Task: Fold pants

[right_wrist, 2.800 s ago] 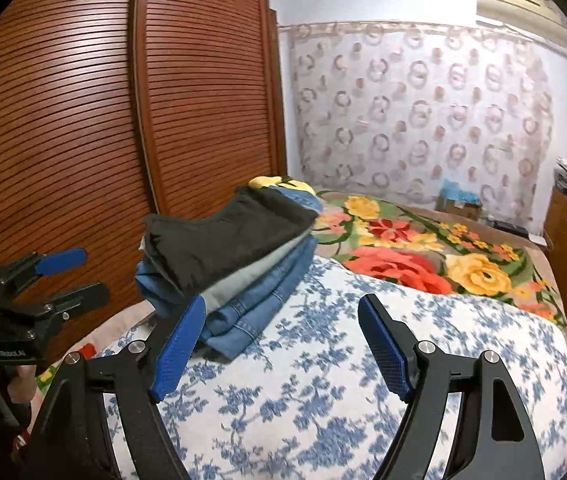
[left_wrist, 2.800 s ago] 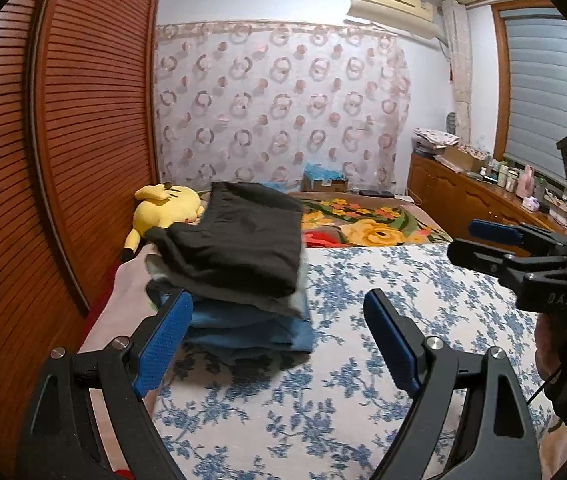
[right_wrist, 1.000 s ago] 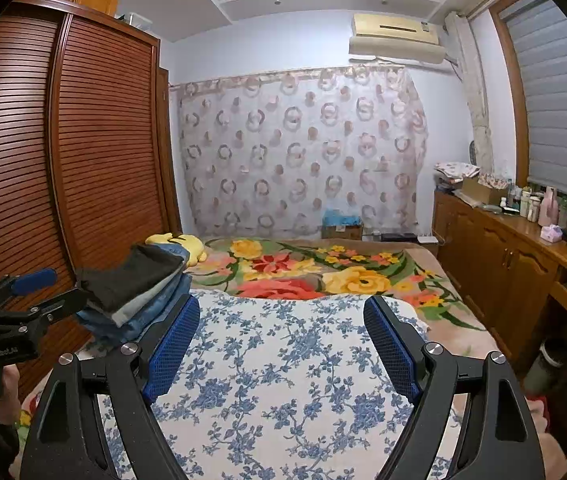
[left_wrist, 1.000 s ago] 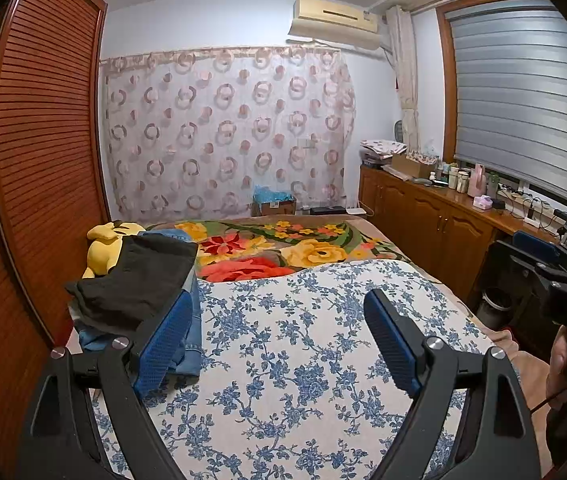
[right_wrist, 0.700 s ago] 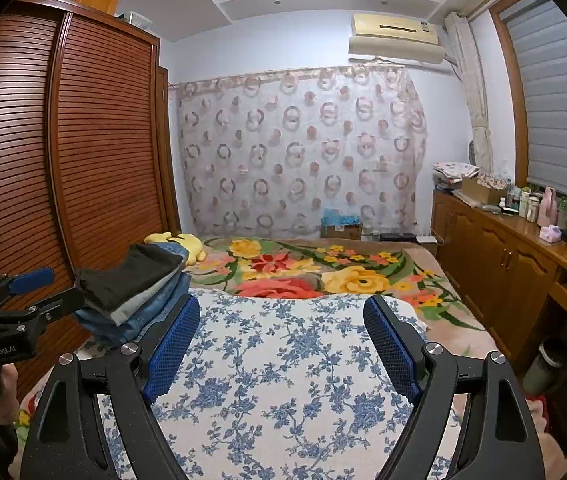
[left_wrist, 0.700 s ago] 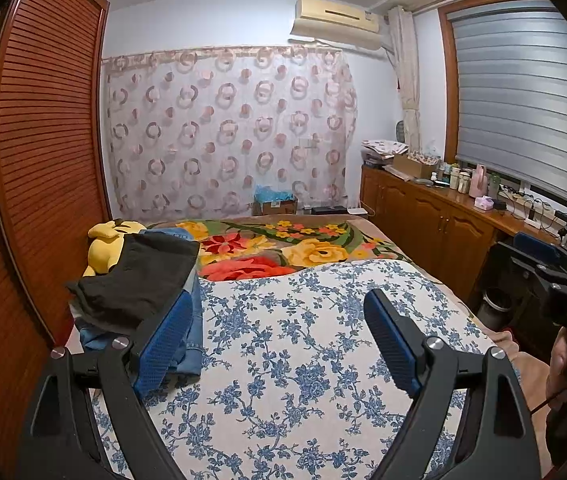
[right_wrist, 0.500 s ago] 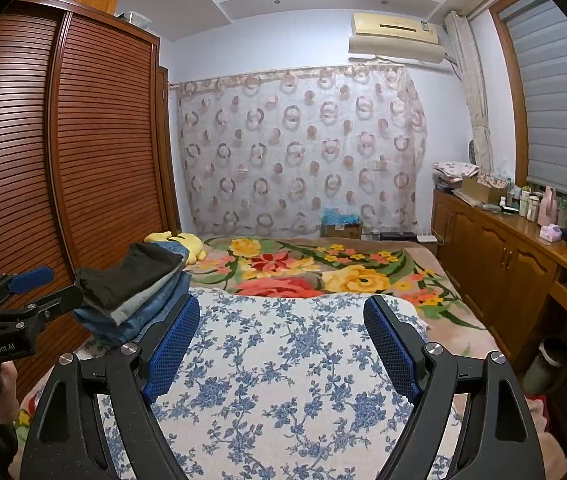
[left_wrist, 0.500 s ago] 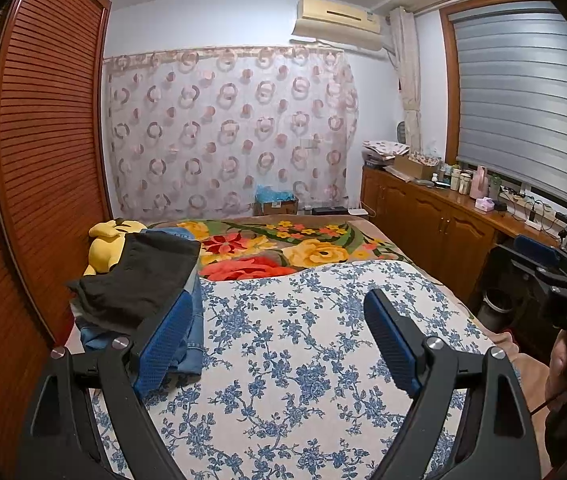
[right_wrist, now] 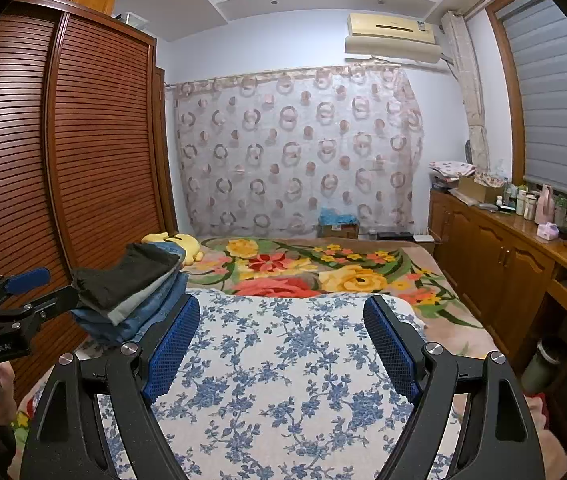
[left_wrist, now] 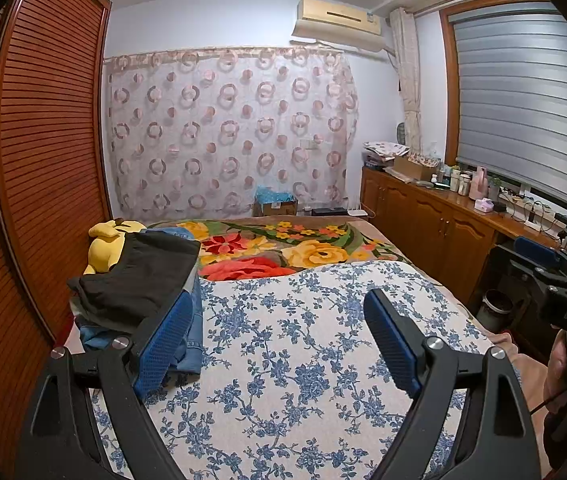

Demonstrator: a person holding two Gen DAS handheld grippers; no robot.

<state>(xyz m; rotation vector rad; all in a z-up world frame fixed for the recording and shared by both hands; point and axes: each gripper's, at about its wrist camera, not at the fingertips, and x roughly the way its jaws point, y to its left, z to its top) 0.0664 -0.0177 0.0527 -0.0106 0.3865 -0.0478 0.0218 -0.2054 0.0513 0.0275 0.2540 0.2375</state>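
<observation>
With both grippers held wide and empty, hovering over the bed (left_wrist: 291,364).

Left gripper (left_wrist: 279,344) gaping, blue pads well apart, nothing between; right gripper (right_wrist: 281,340) likewise spread, gripping nothing. Pants (left_wrist: 139,276) stacked folded at the bed's left edge, beside the wardrobe (left_wrist: 39,184), dark pair on top, denim (right_wrist: 143,312) beneath, yellow plush (left_wrist: 105,246) just behind the pile. Looks soft and floppy, likely to sag and slide off its neighbours; denim probably heavier and stiffer. Best pinched at a folded edge or waistband, through every layer, one gripper at each corner. No unfolded pair in sight on the bed.
</observation>
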